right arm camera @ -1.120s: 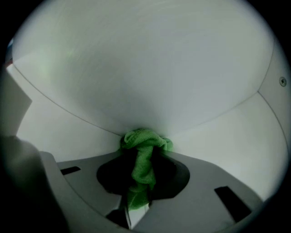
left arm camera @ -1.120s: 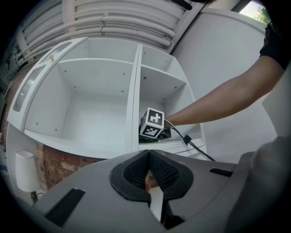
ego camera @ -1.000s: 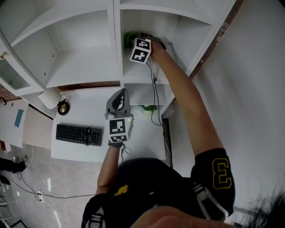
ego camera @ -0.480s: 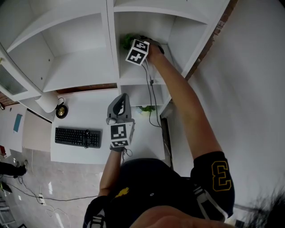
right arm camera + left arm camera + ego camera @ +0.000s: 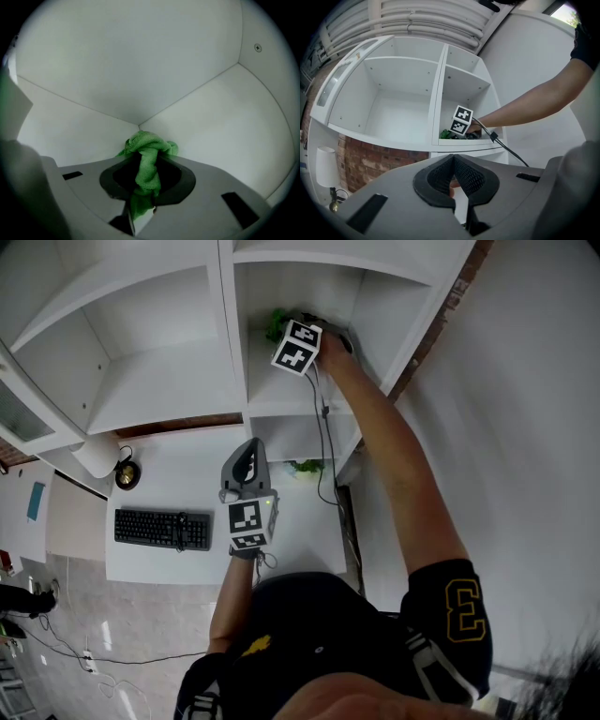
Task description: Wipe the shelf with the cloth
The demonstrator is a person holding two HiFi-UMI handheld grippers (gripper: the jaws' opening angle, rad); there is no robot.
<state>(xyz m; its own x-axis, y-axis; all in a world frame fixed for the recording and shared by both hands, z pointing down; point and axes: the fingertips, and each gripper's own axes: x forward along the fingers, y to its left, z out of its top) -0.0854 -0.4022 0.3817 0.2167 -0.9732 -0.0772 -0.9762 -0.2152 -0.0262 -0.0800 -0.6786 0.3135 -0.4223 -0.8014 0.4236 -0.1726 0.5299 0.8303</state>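
Observation:
A green cloth [image 5: 148,149] is bunched between the jaws of my right gripper [image 5: 146,180], which is shut on it. The cloth presses into the back corner of the narrow right compartment of the white shelf unit [image 5: 178,381]. In the head view the right gripper [image 5: 284,329] reaches deep into that compartment, and the cloth [image 5: 276,322] shows just past its marker cube. My left gripper [image 5: 248,448] hangs over the desk below the shelves, shut on nothing. From the left gripper [image 5: 453,174] view I see the cloth [image 5: 446,134] on the shelf board beside the right gripper's cube.
A white desk [image 5: 187,486] below the shelves carries a black keyboard [image 5: 164,527], a white lamp [image 5: 97,457] and a small green thing [image 5: 307,467]. A black cable [image 5: 324,427] hangs from the right gripper. White wall stands to the right.
The right gripper has slid the cloth a little to the right, away from the shelf's upright divider. The left gripper has barely moved.

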